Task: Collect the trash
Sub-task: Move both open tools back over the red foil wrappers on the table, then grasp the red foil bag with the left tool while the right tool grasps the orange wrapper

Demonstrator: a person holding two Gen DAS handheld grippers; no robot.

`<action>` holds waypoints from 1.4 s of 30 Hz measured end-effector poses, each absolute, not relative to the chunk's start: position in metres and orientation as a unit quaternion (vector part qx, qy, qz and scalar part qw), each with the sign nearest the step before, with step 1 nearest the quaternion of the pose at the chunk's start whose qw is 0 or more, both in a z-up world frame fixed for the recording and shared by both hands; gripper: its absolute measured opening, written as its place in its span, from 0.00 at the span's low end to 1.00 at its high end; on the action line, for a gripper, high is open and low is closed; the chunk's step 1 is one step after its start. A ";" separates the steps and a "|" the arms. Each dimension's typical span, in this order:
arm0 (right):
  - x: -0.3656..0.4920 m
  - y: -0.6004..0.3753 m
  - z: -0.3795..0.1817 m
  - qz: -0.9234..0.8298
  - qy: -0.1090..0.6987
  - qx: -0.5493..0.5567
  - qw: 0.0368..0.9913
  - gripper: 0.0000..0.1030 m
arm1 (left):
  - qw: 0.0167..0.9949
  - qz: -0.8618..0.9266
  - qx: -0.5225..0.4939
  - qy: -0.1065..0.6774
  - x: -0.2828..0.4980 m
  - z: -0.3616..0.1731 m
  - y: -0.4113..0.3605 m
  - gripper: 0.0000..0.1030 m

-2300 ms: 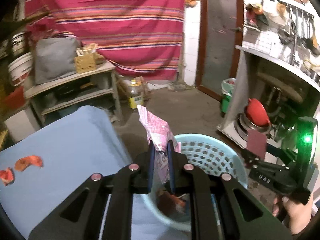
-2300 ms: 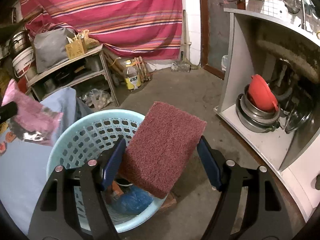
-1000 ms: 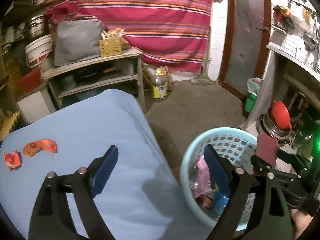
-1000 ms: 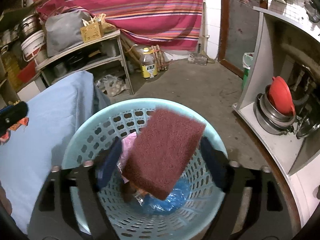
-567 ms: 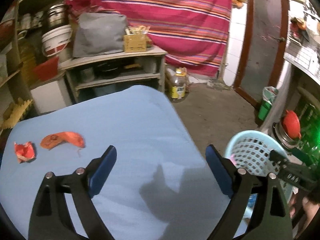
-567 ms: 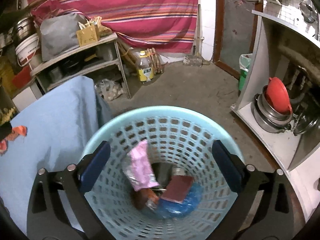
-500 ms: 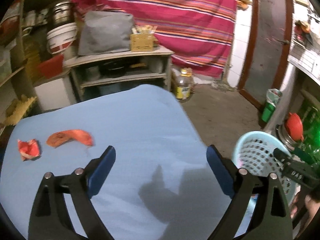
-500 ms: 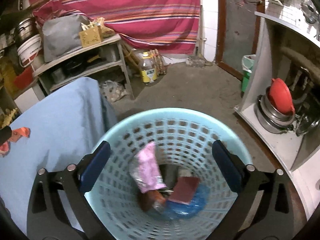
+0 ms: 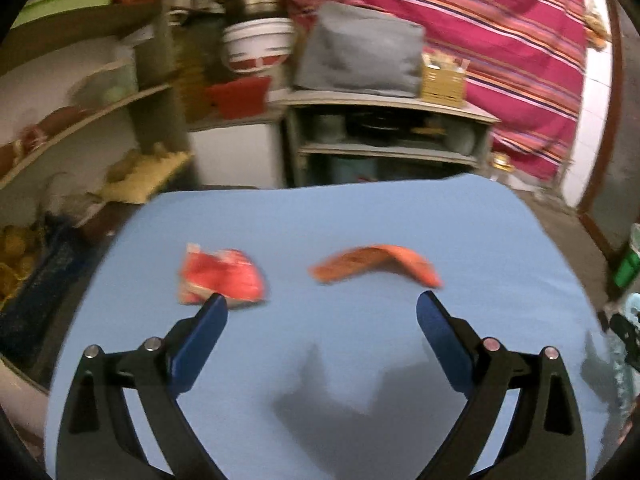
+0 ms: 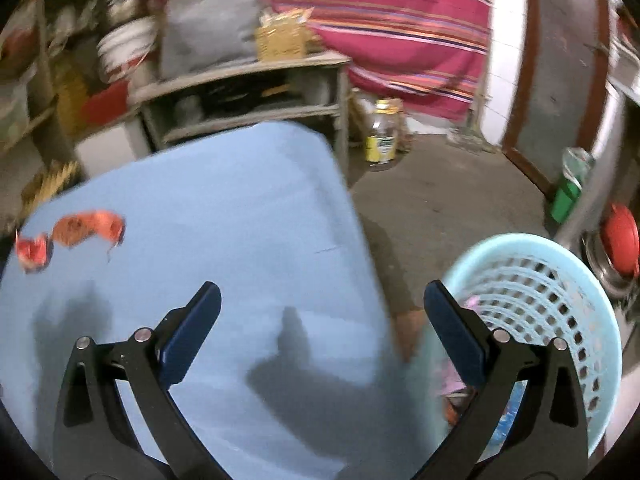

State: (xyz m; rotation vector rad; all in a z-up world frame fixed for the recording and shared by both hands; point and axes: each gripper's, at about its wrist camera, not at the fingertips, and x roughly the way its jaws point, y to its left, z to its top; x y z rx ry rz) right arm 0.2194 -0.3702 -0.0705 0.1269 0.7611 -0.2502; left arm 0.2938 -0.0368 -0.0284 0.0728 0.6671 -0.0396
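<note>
Now | two red scraps (image 9: 221, 276) (image 9: 376, 266) on table (image 9: 360, 216) | left gripper (image 9: 322, 312) wide, empty | right gripper (image 10: 322, 300) wide, empty

blur: crumpled red scrap (image 9: 220, 276) and orange peel-like strip (image 9: 376, 266) smeared, kind unreadable | hidden: basket (image 10: 560, 264) contents behind right finger, 4 o'clock | cut: basket's lower rim

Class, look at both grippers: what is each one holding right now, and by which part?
Nothing is held. The left gripper and the right gripper both stand open with bare pads above the blue table.
</note>
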 end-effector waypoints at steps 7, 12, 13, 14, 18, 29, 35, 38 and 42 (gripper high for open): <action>0.247 -0.323 -0.087 -0.081 0.394 0.026 0.915 0.96 | 0.935 0.025 0.013 0.353 0.315 -0.040 0.037 0.91; 0.258 -0.298 -0.096 -0.060 0.405 0.005 0.912 0.96 | 0.928 0.043 -0.002 0.371 0.327 -0.054 0.069 0.91; 0.259 -0.294 -0.097 -0.058 0.406 0.002 0.912 0.96 | 0.927 0.045 -0.003 0.373 0.327 -0.057 0.072 0.91; 0.262 -0.290 -0.099 -0.055 0.408 0.000 0.911 0.96 | 0.926 0.045 -0.003 0.374 0.329 -0.058 0.073 0.91; 0.271 -0.281 -0.105 -0.048 0.416 0.007 0.908 0.96 | 0.926 0.039 0.011 0.375 0.339 -0.065 0.075 0.91; 0.329 -0.249 -0.102 -0.003 0.424 0.018 0.906 0.96 | 0.926 0.024 -0.009 0.377 0.370 -0.074 0.086 0.91; 0.377 -0.214 -0.098 0.036 0.433 0.002 0.901 0.96 | 0.931 0.010 -0.006 0.365 0.383 -0.071 0.077 0.91; 0.397 -0.195 -0.102 0.053 0.441 -0.010 0.896 0.96 | 0.928 0.008 0.004 0.372 0.387 -0.076 0.076 0.91; 0.418 -0.178 -0.109 0.057 0.446 -0.032 0.892 0.96 | 0.924 0.004 -0.011 0.382 0.390 -0.082 0.083 0.90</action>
